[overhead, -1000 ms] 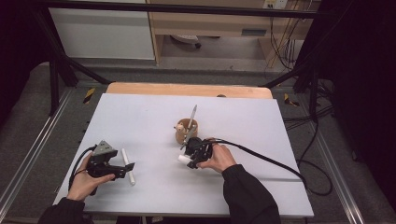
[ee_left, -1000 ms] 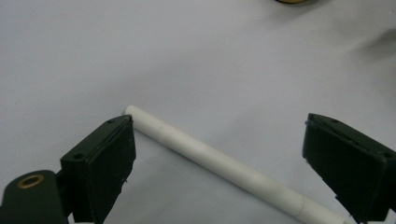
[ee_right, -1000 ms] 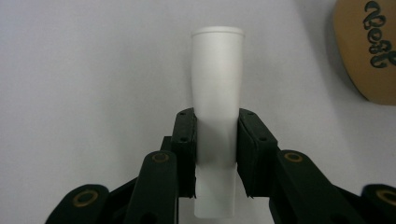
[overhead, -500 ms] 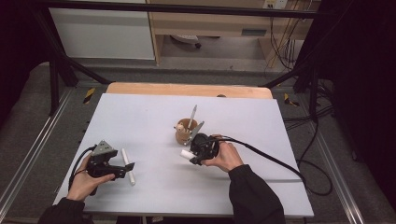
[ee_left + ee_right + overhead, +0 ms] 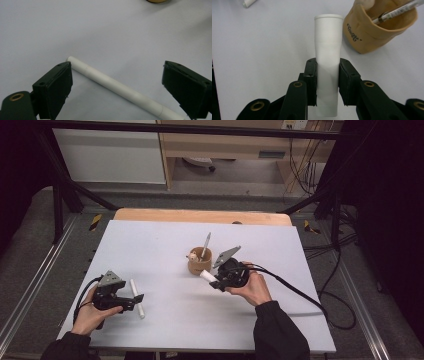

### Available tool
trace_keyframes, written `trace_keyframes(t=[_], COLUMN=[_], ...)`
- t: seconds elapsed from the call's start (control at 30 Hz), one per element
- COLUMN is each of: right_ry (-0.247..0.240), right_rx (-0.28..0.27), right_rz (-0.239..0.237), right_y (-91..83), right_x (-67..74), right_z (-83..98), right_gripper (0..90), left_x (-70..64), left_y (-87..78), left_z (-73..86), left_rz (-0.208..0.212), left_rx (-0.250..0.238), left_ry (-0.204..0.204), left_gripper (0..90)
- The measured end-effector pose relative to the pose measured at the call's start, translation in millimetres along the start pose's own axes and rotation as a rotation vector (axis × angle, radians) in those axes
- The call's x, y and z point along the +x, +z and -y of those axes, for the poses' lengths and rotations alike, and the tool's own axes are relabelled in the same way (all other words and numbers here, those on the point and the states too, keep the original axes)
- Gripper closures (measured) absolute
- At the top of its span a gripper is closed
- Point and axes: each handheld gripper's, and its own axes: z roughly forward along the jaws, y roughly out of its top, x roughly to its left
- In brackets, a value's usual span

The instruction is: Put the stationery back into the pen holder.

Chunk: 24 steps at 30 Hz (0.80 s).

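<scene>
On the white table (image 5: 165,245) stands a tan cup (image 5: 200,262) with a pen (image 5: 205,245) leaning in it. My right gripper (image 5: 212,279) is just right of the cup, shut on a white marker (image 5: 206,276) whose end points left. In the right gripper view the pads clamp the marker (image 5: 328,37) at mid-length, with the cup (image 5: 372,32) close at upper right. My left gripper (image 5: 136,301) rests at the front left, open. A second white marker (image 5: 115,87) lies on the table between its spread jaws, touching neither pad.
A wooden strip (image 5: 200,216) borders the table's far edge. Black frame bars and cables (image 5: 300,290) run along the right side. The end of another white stick (image 5: 249,3) lies at the top left of the right gripper view.
My right hand has carried the held marker up and to the right, ending beside the cup. The left hand and its marker have stayed put.
</scene>
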Motion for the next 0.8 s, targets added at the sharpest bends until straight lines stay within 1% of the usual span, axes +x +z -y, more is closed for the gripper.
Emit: trace_keyframes(t=[0.1, 0.17, 0.23, 0.27, 0.3, 0.4, 0.5, 0.53, 0.7, 0.8], right_ry=[0.018, 0.036, 0.06, 0.069, 0.085, 0.119, 0.143, 0.156, 0.216, 0.245], right_rx=[-0.044, -0.085, -0.134, -0.149, -0.18, -0.243, -0.303, -0.337, -0.463, -0.512], right_rz=[0.004, 0.007, 0.019, 0.023, 0.034, 0.055, 0.074, 0.086, 0.115, 0.135], right_y=[-4.7, -8.2, -11.7, -13.1, -15.8, -20.8, -24.6, -26.2, -30.3, -30.7], right_x=[-1.0, -2.4, -3.7, -4.1, -5.1, -7.1, -8.7, -9.3, -13.0, -17.1], right_z=[4.6, 7.8, 10.6, 11.5, 12.8, 14.6, 13.7, 12.7, 8.6, 5.6], right_gripper=[70.8, 70.8, 70.8, 70.8, 70.8, 70.8, 70.8, 70.8, 70.8, 70.8], left_x=[0.0, 0.1, -0.2, -0.3, -0.5, -0.4, -0.3, -0.4, -0.5, -0.7], left_y=[0.0, 0.1, 0.4, 0.6, 0.6, 0.4, 0.4, 0.5, 0.6, 0.7], left_z=[-0.1, -0.1, 0.0, 0.0, 0.0, -0.1, -0.1, -0.1, 0.2, 0.2], left_rz=[0.003, 0.002, 0.002, 0.003, 0.003, 0.002, 0.002, 0.001, 0.003, 0.004], left_rx=[-0.002, -0.002, -0.001, 0.0, -0.001, -0.001, -0.001, -0.001, -0.001, -0.002], left_ry=[0.0, 0.0, 0.0, 0.001, 0.001, 0.0, 0.001, 0.0, 0.0, 0.0], left_gripper=[9.5, 9.5, 9.5, 9.5, 9.5, 9.5, 9.5, 9.5, 9.5, 9.5])
